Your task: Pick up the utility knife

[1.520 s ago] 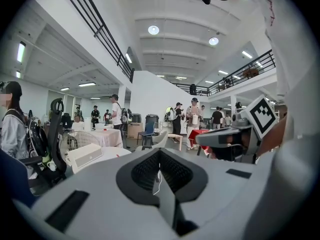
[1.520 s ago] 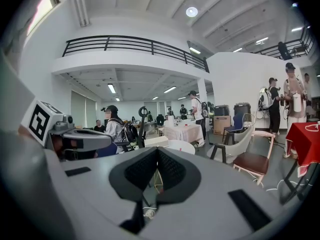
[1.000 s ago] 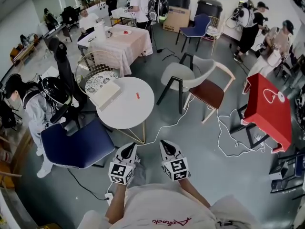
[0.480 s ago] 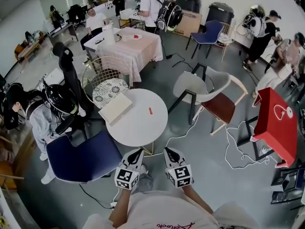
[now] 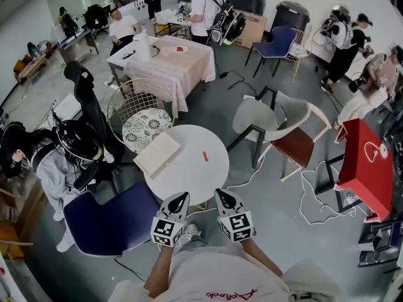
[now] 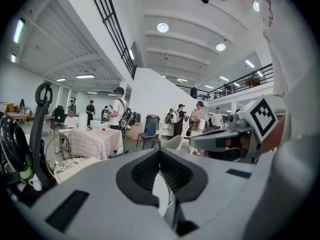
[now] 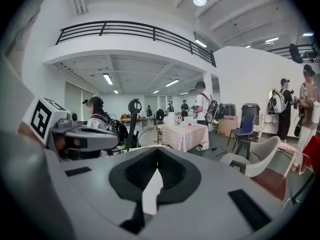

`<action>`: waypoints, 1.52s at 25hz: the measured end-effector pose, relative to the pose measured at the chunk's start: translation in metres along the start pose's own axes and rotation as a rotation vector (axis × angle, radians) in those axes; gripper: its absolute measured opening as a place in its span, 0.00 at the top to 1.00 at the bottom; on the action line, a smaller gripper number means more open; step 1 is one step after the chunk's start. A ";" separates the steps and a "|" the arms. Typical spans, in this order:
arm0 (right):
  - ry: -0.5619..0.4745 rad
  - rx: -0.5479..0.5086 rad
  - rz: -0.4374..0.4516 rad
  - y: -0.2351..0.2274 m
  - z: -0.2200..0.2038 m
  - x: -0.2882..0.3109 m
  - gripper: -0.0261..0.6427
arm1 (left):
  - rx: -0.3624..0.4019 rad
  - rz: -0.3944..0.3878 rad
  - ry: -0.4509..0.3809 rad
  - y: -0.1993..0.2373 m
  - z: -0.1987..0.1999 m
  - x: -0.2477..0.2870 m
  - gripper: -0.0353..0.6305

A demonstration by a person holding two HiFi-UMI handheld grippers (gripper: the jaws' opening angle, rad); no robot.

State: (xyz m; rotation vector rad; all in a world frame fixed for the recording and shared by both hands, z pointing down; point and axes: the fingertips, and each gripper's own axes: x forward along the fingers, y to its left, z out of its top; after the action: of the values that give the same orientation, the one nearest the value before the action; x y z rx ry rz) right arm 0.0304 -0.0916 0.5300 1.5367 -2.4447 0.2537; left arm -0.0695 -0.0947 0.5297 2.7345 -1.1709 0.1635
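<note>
Now the tabletop lies just ahead of us, with the knife on it and both jaws shut and empty.

The round white tabletop (image 5: 189, 176) fills the middle of the head view, and a flat white pad (image 5: 157, 154) rests on its left part. We hold the left gripper (image 5: 180, 196) and the right gripper (image 5: 222, 193) side by side at its near edge. Each gripper view shows the jaws closed tip to tip on nothing. The utility knife (image 5: 204, 156), a small red sliver, lies right of the tabletop's centre, apart from the pad. It is ahead of and between the two grippers, somewhat nearer the right one. Its long axis seems to run roughly away from us, slightly tilted, though it is too small to be sure. We judge the right jaws must open and reach forward.
</note>
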 end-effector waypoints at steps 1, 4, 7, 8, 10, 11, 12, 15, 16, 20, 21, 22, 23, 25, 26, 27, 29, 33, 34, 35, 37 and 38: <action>-0.003 -0.005 0.002 0.000 0.005 0.010 0.94 | 0.002 -0.001 -0.004 0.008 0.004 0.004 0.93; -0.011 -0.025 0.006 0.000 0.021 0.036 0.94 | 0.003 -0.005 -0.010 0.032 0.011 0.015 0.93; -0.018 -0.033 0.001 -0.001 0.031 0.058 0.94 | 0.008 -0.016 -0.016 0.052 0.016 0.024 0.93; -0.019 -0.034 -0.004 -0.002 0.033 0.065 0.94 | 0.009 -0.021 -0.019 0.058 0.018 0.028 0.93; -0.015 -0.032 -0.013 -0.003 0.033 0.075 0.94 | 0.009 -0.029 -0.023 0.069 0.020 0.034 0.93; -0.010 -0.030 -0.016 -0.003 0.032 0.080 0.94 | 0.007 -0.033 -0.023 0.073 0.020 0.036 0.93; -0.005 -0.028 -0.020 -0.004 0.031 0.083 0.94 | 0.005 -0.038 -0.021 0.077 0.019 0.039 0.93; 0.003 -0.026 -0.031 -0.006 0.028 0.090 0.94 | 0.001 -0.055 -0.015 0.083 0.016 0.048 0.93; 0.006 -0.025 -0.034 -0.007 0.027 0.091 0.94 | -0.001 -0.060 -0.014 0.084 0.016 0.050 0.93; 0.019 -0.016 -0.049 -0.011 0.023 0.096 0.94 | -0.015 -0.073 -0.005 0.086 0.010 0.054 0.93; 0.020 -0.014 -0.051 -0.012 0.023 0.097 0.94 | -0.017 -0.075 -0.003 0.086 0.009 0.055 0.93; 0.022 -0.011 -0.052 -0.013 0.023 0.098 0.94 | -0.018 -0.076 0.000 0.087 0.008 0.056 0.93; 0.026 -0.009 -0.052 -0.014 0.021 0.099 0.94 | -0.020 -0.076 0.003 0.087 0.007 0.057 0.93; 0.031 -0.005 -0.049 -0.016 0.019 0.101 0.94 | -0.022 -0.075 0.009 0.088 0.006 0.060 0.93; 0.031 -0.003 -0.046 -0.017 0.019 0.103 0.94 | -0.021 -0.073 0.010 0.089 0.006 0.062 0.93; 0.030 -0.002 -0.041 -0.018 0.019 0.104 0.94 | -0.021 -0.070 0.011 0.090 0.006 0.064 0.93; 0.033 0.001 -0.032 -0.020 0.019 0.107 0.94 | -0.023 -0.061 0.016 0.092 0.006 0.068 0.93; 0.033 0.006 -0.017 -0.032 0.017 0.113 0.94 | -0.022 -0.042 0.021 0.095 0.006 0.080 0.93; 0.031 0.009 -0.013 -0.037 0.017 0.116 0.94 | -0.021 -0.035 0.021 0.096 0.007 0.084 0.93; 0.029 0.012 -0.008 -0.042 0.017 0.120 0.94 | -0.019 -0.026 0.022 0.097 0.008 0.087 0.93; 0.031 0.014 0.005 -0.053 0.018 0.128 0.94 | -0.021 -0.002 0.027 0.101 0.009 0.095 0.93; 0.034 0.012 0.012 -0.059 0.018 0.131 0.94 | -0.026 0.011 0.031 0.102 0.009 0.099 0.93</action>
State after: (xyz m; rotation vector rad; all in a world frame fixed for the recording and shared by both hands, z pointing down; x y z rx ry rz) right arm 0.0266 -0.2348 0.5523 1.5100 -2.4314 0.2955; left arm -0.0758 -0.2358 0.5482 2.6933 -1.1717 0.1900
